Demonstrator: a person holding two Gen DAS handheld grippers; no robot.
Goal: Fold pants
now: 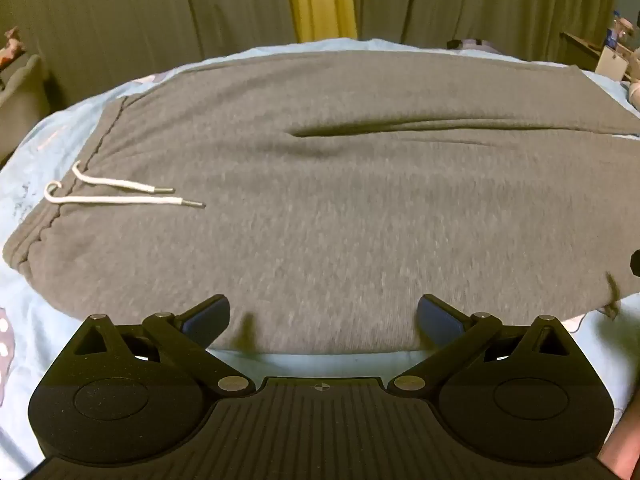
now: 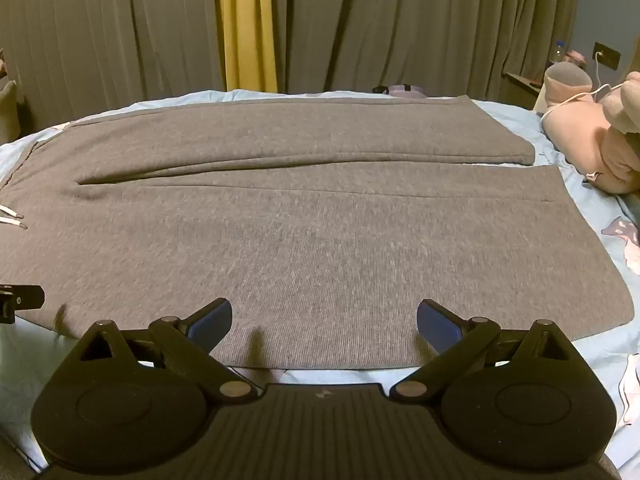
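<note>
Bed (image 1: 120, 344) with light-blue sheet fills both views; grey curtains (image 2: 120, 28) across the top. Grey sweatpants (image 1: 320, 200) lie flat mid-frame, waistband at left, legs running right. Pink plush toy (image 2: 588, 136) upper right, probably. White drawstring (image 1: 116, 194) at left. Left gripper (image 1: 323, 318) and right gripper (image 2: 325, 322), bottom centre: jaws wide open, holding nothing, over the near edge.

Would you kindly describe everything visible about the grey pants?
The grey pants are soft knit sweatpants, lying flat and unfolded on the light blue bedsheet. The waistband is at left, with a white drawstring resting on the fabric; both legs run right, side by side, hems at the far end. Nothing grips them.
</note>
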